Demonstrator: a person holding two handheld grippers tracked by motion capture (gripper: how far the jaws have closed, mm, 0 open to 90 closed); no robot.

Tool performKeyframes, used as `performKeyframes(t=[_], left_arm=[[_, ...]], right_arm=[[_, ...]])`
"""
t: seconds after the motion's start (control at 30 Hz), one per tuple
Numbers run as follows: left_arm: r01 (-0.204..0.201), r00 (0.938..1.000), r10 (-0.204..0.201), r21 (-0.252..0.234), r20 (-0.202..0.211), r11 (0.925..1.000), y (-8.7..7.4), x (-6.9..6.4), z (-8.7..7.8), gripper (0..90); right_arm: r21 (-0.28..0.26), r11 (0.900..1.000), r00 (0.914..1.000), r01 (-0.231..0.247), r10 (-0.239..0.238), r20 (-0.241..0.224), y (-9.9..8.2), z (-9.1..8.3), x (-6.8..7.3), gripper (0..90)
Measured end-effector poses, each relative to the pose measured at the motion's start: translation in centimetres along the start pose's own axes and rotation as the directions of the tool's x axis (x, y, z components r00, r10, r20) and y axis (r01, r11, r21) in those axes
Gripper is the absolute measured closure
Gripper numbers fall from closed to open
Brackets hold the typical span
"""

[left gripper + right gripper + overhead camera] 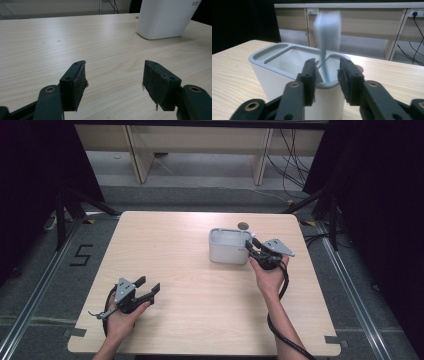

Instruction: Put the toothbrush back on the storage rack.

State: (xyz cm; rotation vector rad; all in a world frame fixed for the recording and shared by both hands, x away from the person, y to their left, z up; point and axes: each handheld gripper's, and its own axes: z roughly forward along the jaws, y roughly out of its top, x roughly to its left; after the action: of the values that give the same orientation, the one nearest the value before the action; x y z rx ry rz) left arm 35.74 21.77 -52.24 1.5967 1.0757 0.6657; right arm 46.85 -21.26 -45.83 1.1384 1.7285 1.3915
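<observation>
Right gripper [327,75] jaws are parted around a toothbrush [325,45], apparently released, standing in the white holder [274,72]; withdrawal is best made straight back, without brushing its handle.

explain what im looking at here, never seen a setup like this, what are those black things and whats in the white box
A person at a wooden table holds a hand-held claw in each hand. One picture looks down from above; the other two come from cameras riding on each claw, looking along its black jaws. The left claw rests open over bare table, holding nothing. The right claw is at the rim of a white holder with compartments. A pale blue toothbrush, blurred, stands in the holder between the jaws; the pads do not seem to press on it, so it looks released.
</observation>
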Motion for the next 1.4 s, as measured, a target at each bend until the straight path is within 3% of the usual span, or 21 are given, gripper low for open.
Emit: performKeyframes(t=[0.13, 0.17, 0.27, 0.3, 0.33, 0.43, 0.5, 0.6, 0.67, 0.73, 0.77, 0.8, 0.9, 0.93, 0.97, 1.0, 1.07, 1.1, 1.23, 1.27, 1.4], left_arm=[[-0.001, 1.0000, 0.001, -0.001, -0.001, 1.0000, 0.0, 0.0, 0.0, 34.4], [-0.001, 1.0000, 0.001, -0.002, -0.001, 1.0000, 0.0, 0.0, 0.0, 34.4], [-0.001, 1.0000, 0.001, 0.000, -0.002, 1.0000, 0.0, 0.0, 0.0, 34.4], [-0.001, 1.0000, 0.001, 0.001, -0.002, 1.0000, 0.0, 0.0, 0.0, 34.4], [-0.001, 1.0000, 0.001, 0.001, -0.002, 1.0000, 0.0, -0.1, 0.0, 34.4], [-0.001, 1.0000, 0.001, -0.001, -0.003, 1.0000, 0.0, 0.0, 0.0, 34.4], [-0.001, 1.0000, 0.001, -0.001, -0.003, 1.0000, 0.0, 0.0, 0.0, 34.4], [0.000, 1.0000, 0.000, -0.001, -0.004, 1.0000, 0.0, 0.0, 0.0, 34.5], [-0.001, 1.0000, 0.001, -0.001, -0.004, 1.0000, 0.0, 0.0, 0.0, 34.4], [-0.002, 1.0000, 0.002, 0.000, -0.004, 1.0000, 0.0, 0.0, 0.0, 34.5], [-0.001, 1.0000, 0.001, 0.000, -0.004, 1.0000, 0.0, -0.1, 0.0, 34.5], [-0.003, 1.0000, 0.003, 0.000, -0.004, 1.0000, 0.0, -0.1, 0.0, 34.5], [0.000, 1.0000, 0.000, -0.006, -0.001, 1.0000, 0.0, -0.1, 0.1, 34.5], [-0.001, 1.0000, 0.001, -0.008, 0.000, 1.0000, 0.0, 0.0, 0.1, 34.5], [-0.001, 1.0000, 0.001, -0.007, -0.001, 1.0000, 0.0, 0.0, 0.1, 34.5], [-0.002, 1.0000, 0.002, -0.007, -0.001, 1.0000, 0.0, -0.1, 0.1, 34.5], [-0.002, 1.0000, 0.002, -0.007, -0.001, 1.0000, 0.0, -0.1, 0.1, 34.5], [-0.001, 1.0000, 0.001, -0.006, -0.001, 1.0000, 0.0, -0.1, 0.1, 34.5], [-0.002, 1.0000, 0.002, -0.006, -0.002, 1.0000, 0.0, -0.1, 0.1, 34.6], [-0.002, 1.0000, 0.002, -0.006, -0.002, 1.0000, 0.0, -0.1, 0.1, 34.6], [-0.005, 1.0000, 0.005, 0.003, -0.005, 1.0000, 0.0, -0.1, 0.1, 34.6]], right_arm=[[0.008, 0.9999, 0.9997, -0.008, 0.008, 0.021, 0.0, -0.4, 0.1, 59.9], [0.026, 0.9987, 0.9987, -0.043, 0.042, 0.030, 0.0, -0.6, 0.3, 58.1], [0.042, 0.9989, 0.9996, -0.019, 0.018, 0.024, 0.0, -0.9, 0.0, 53.8], [0.055, 0.9977, 0.9989, -0.040, 0.039, 0.027, 0.0, -1.1, 0.1, 52.4], [0.054, 0.9985, 0.9995, -0.008, 0.007, 0.029, 0.0, -1.2, -0.2, 51.4], [0.063, 0.9980, 0.9997, 0.001, -0.003, 0.025, 0.0, -1.6, -0.2, 49.3], [0.076, 0.9968, 0.9997, -0.022, 0.022, 0.005, -0.1, -1.7, -0.1, 48.1], [0.098, 0.9951, 0.9998, 0.017, -0.019, 0.012, -0.2, -2.2, -0.2, 46.9], [0.105, 0.9941, 0.9994, -0.030, 0.028, 0.019, -0.3, -2.5, 0.2, 46.6], [0.107, 0.9942, 0.9999, 0.008, -0.010, 0.014, -0.3, -2.7, -0.1, 46.5], [0.112, 0.9936, 0.9998, -0.018, 0.017, 0.011, -0.3, -2.9, 0.1, 46.3], [0.126, 0.9920, 0.9999, 0.009, -0.010, 0.008, -0.2, -3.1, -0.1, 46.2], [0.140, 0.9902, 1.0000, -0.004, 0.003, 0.006, -0.4, -3.6, 0.1, 45.9], [0.137, 0.9904, 0.9998, 0.018, -0.018, 0.002, -0.5, -3.7, -0.1, 45.8], [0.157, 0.9876, 0.9999, -0.004, 0.006, -0.012, -0.5, -4.0, 0.0, 45.6], [0.157, 0.9876, 0.9999, 0.012, -0.014, 0.007, -0.7, -4.2, 0.0, 45.5], [0.168, 0.9857, 0.9999, -0.010, 0.011, -0.006, -0.9, -4.5, 0.1, 45.3], [0.165, 0.9863, 1.0000, 0.009, -0.009, -0.003, -0.9, -4.7, -0.1, 45.1], [0.183, 0.9830, 0.9999, -0.012, 0.011, 0.007, -1.4, -5.5, 0.0, 44.6], [0.186, 0.9824, 1.0000, 0.009, -0.009, -0.003, -1.5, -5.6, -0.3, 44.5], [0.207, 0.9782, 0.9998, -0.019, 0.018, 0.004, -1.9, -6.5, -0.1, 44.3]])
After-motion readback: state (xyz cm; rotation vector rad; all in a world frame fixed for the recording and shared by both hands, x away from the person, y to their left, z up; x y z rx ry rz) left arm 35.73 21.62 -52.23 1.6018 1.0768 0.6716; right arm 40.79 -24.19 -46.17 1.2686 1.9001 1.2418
